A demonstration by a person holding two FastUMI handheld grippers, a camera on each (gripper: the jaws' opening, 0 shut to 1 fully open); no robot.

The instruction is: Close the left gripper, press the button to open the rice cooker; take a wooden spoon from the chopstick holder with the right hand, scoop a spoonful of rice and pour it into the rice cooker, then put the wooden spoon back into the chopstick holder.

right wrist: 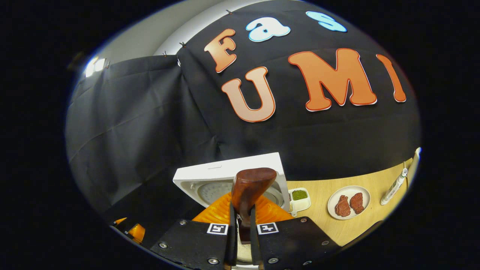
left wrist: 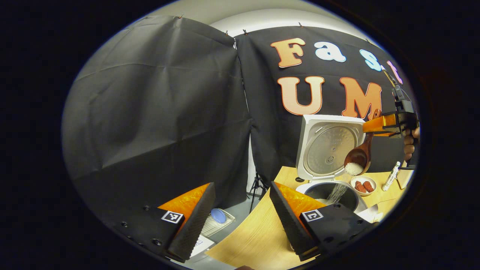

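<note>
While rice falls in a thin stream from its bowl, the wooden spoon (left wrist: 359,156) hangs over the open rice cooker (left wrist: 330,195) at the far right of the left gripper view. Its long axis runs steeply, handle up and bowl down, with the bowl tipped toward the pot and a heap of white rice (left wrist: 353,168) at its lower lip. The right tongs (left wrist: 378,123) clamp the handle near its top, with a hand behind them. The cooker's white lid (left wrist: 326,150) stands upright behind the pot, its metal inner face toward the camera. In the right gripper view, the right tongs (right wrist: 243,225) are closed on the spoon's dark handle (right wrist: 249,187), which rises between the two fingers in front of the lid (right wrist: 228,176).

The left tongs (left wrist: 240,217) are open and empty, fingers wide apart, low at the near left edge of the wooden surface (left wrist: 255,232).

Right of the cooker sit a plate with two reddish pieces (right wrist: 348,202) and a white pen-like tube (right wrist: 393,186); a small white dish of green grains (right wrist: 299,198) sits just beside the lid.
</note>
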